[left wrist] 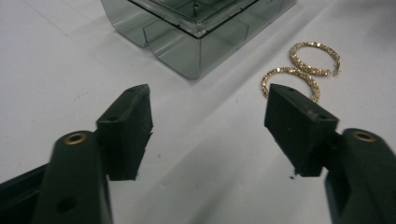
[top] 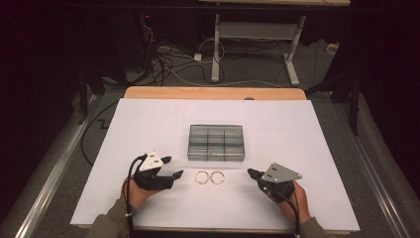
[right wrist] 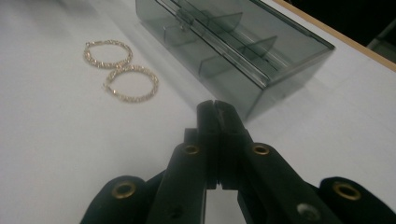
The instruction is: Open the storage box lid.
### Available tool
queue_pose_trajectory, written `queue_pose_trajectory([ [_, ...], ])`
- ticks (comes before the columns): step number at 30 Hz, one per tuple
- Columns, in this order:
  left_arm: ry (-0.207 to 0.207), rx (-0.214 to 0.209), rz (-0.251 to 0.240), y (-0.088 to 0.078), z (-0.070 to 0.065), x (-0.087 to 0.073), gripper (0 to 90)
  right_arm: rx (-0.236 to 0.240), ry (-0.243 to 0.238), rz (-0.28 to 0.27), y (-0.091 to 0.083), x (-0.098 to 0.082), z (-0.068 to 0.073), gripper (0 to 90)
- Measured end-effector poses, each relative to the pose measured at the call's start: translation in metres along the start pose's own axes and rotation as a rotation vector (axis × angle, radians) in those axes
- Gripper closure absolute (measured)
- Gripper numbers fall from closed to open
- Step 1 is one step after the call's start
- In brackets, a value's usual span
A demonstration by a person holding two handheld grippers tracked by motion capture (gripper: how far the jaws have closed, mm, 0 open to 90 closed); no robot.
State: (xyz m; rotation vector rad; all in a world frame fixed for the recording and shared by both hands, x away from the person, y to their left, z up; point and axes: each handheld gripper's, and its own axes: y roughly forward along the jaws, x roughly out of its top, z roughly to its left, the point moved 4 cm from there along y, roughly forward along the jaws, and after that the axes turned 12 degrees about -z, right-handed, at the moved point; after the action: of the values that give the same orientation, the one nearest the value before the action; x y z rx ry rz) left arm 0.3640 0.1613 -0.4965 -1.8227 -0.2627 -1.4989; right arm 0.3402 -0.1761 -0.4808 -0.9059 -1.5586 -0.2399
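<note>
Two gold hoop earrings (top: 209, 177) lie touching on the bench, just before the closed box (top: 216, 142). Left claw (top: 174, 167) gapes wide; right claw (top: 250, 172) pinched empty. Best approach low, straddling one hoop's rim.

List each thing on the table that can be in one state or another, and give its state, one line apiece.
Compartment box: lid closed, flat on the white sheet.
Left hoop earring: lying flat, not held.
Right hoop earring: lying flat beside the other, not held.
Left gripper: jaws open, nothing between them.
Right gripper: jaws shut, holding nothing.
</note>
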Motion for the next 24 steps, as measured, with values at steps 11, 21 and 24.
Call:
queue_pose_trajectory([
  [11,-0.005,-0.069,0.032,0.031,0.008,0.019,52.3,0.064,-0.066,0.033,0.062,0.019,0.012,90.0],
  [21,-0.045,-0.076,0.014,0.035,0.014,0.023,52.3,0.061,-0.095,0.041,0.086,0.027,0.017,90.0],
  [24,-0.052,-0.075,0.010,0.036,0.015,0.023,52.8,0.077,-0.083,0.065,0.090,0.024,0.016,90.0],
])
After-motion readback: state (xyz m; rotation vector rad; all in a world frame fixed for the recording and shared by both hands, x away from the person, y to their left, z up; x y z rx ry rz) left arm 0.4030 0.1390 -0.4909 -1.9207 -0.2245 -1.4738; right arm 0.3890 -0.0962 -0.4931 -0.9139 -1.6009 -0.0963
